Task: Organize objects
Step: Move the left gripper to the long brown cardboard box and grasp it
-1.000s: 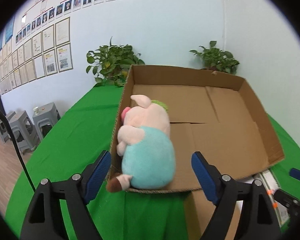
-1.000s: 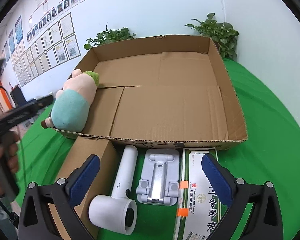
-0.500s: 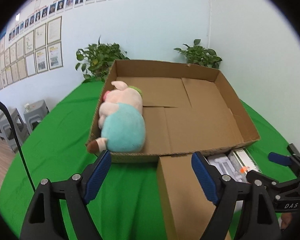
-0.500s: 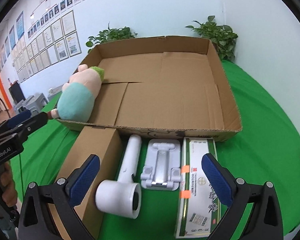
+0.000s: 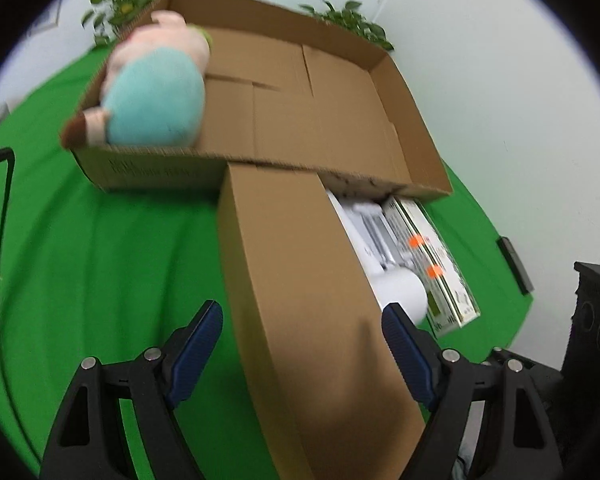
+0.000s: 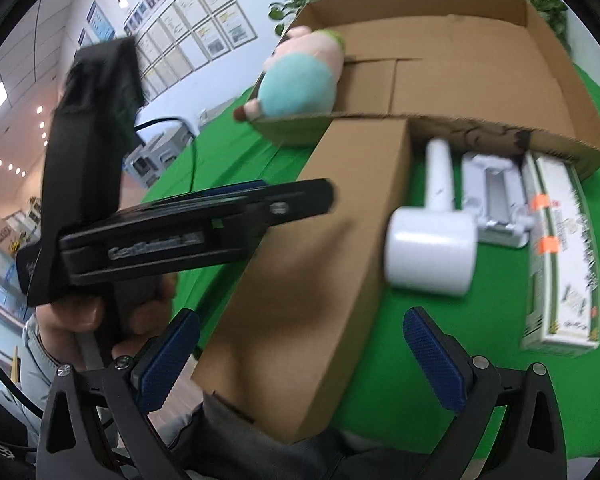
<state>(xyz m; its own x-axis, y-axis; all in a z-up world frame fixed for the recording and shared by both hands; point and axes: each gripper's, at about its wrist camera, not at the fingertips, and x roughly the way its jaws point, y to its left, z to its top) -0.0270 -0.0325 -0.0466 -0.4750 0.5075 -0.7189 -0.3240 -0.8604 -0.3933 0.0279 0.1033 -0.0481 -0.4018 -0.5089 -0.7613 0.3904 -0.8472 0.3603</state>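
Left hand-held gripper [image 5: 302, 350] wide, straddling closed brown box [image 5: 300, 280]; box's long axis runs straight ahead. Right hand-held gripper [image 6: 300, 354] wide, beside it.

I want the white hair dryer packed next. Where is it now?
In the right wrist view the white hair dryer lies on the green cloth, between the closed cardboard box and the white phone stand.

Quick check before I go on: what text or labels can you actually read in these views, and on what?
"Gen...", rest smeared: side of the left claw.
Print on the carton front wall: blurred, unreadable.
Print on the green-and-white box: too small and blurred.
Framed papers on the wall: too small.
Nothing else carries text.
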